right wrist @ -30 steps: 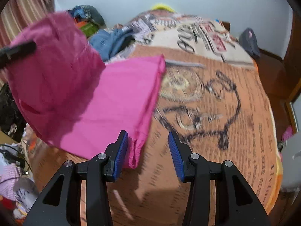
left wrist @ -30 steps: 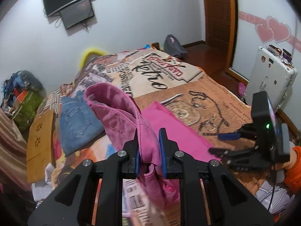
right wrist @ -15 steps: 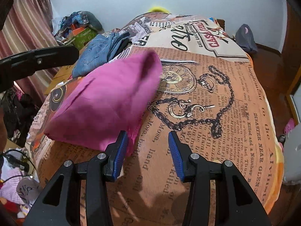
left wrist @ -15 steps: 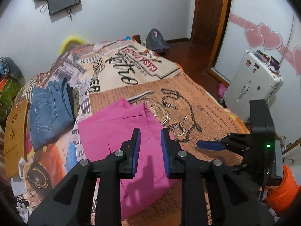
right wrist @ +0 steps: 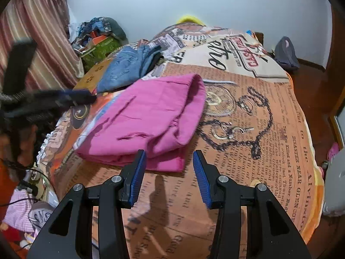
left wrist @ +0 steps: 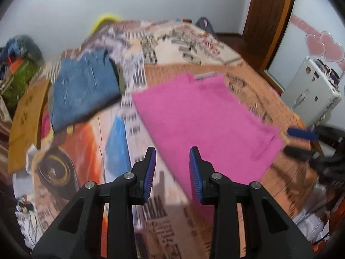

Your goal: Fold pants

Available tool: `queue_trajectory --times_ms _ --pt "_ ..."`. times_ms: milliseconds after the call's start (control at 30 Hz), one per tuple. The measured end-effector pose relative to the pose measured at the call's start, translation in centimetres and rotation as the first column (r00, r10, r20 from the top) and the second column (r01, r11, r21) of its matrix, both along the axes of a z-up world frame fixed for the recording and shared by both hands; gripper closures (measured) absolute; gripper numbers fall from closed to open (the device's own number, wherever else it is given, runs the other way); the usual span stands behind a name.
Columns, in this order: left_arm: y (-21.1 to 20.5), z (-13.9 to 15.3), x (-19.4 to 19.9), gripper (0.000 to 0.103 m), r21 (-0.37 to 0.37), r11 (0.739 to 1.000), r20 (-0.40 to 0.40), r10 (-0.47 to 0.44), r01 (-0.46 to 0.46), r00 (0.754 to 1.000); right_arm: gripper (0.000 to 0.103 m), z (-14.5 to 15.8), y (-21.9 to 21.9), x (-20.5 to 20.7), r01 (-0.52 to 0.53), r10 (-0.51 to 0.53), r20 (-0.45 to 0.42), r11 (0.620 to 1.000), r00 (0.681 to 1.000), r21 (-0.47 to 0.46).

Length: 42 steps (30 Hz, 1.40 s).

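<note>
The pink pants [left wrist: 200, 116] lie folded on the printed bedspread [left wrist: 90, 142]; in the right wrist view they [right wrist: 148, 116] form a thick folded stack with the fold toward the far right. My left gripper [left wrist: 172, 170] is open and empty, hovering above the pants' near left edge. My right gripper [right wrist: 169, 177] is open and empty, just in front of the pants' near edge. The right gripper also shows at the right edge of the left wrist view [left wrist: 301, 138], and the left gripper shows blurred at the left of the right wrist view [right wrist: 64, 97].
Folded blue jeans [left wrist: 84, 88] lie on the bed beyond the pink pants, also in the right wrist view [right wrist: 127, 67]. A brown cardboard piece [left wrist: 25, 120] lies at the bed's left. A white suitcase [left wrist: 310, 88] stands right of the bed. A clothes pile [right wrist: 99, 36] sits by the curtain.
My left gripper let go of the pink pants, which dropped folded onto the bed, then opened wider and swung left. My right gripper stayed open and drew back slightly.
</note>
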<state>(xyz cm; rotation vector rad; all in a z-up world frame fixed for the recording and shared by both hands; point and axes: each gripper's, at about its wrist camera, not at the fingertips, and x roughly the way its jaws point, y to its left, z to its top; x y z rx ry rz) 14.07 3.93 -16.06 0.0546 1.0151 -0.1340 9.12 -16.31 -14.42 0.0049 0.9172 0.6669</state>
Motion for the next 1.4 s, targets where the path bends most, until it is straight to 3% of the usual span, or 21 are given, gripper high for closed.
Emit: queue_trajectory --times_ms 200,467,567,733,900,1067,1167,1400 --pt "-0.5 -2.7 -1.9 0.071 -0.014 1.0 -0.023 -0.019 0.018 1.0 0.048 1.3 1.7 -0.7 -0.01 0.01 0.047 1.0 0.999 0.013" --pt "-1.6 -3.0 -2.0 0.071 -0.089 0.996 -0.043 -0.029 0.025 0.999 0.048 -2.2 3.3 0.8 0.019 -0.015 0.037 0.994 0.999 -0.103" --pt "-2.4 -2.8 -1.9 0.071 -0.115 0.993 -0.046 -0.043 0.037 0.998 0.048 -2.8 2.2 1.7 0.024 -0.022 0.025 0.995 0.999 -0.101" --pt "-1.8 -1.2 -1.0 0.071 -0.113 0.994 0.002 -0.004 0.004 1.0 0.046 -3.5 1.1 4.0 0.041 -0.037 0.026 0.986 0.999 -0.159" --pt "2.2 0.4 1.8 0.07 -0.074 0.995 0.043 0.076 -0.073 0.996 0.046 -4.2 1.0 6.2 0.051 -0.045 0.036 0.977 0.998 -0.205" --pt "6.6 0.2 4.8 0.069 -0.085 0.988 0.037 0.136 -0.133 0.99 0.047 -5.1 1.4 9.2 0.056 -0.046 0.045 0.965 0.998 -0.257" --pt "8.2 -0.5 6.8 0.061 -0.085 0.986 0.038 0.147 -0.144 0.988 0.046 -5.5 1.3 11.1 0.063 -0.05 0.051 0.952 0.997 -0.299" --pt "9.0 -3.7 11.8 0.06 -0.133 0.981 -0.011 0.141 -0.142 0.99 0.047 -7.5 1.0 17.1 0.092 -0.075 0.056 0.91 0.996 -0.404"
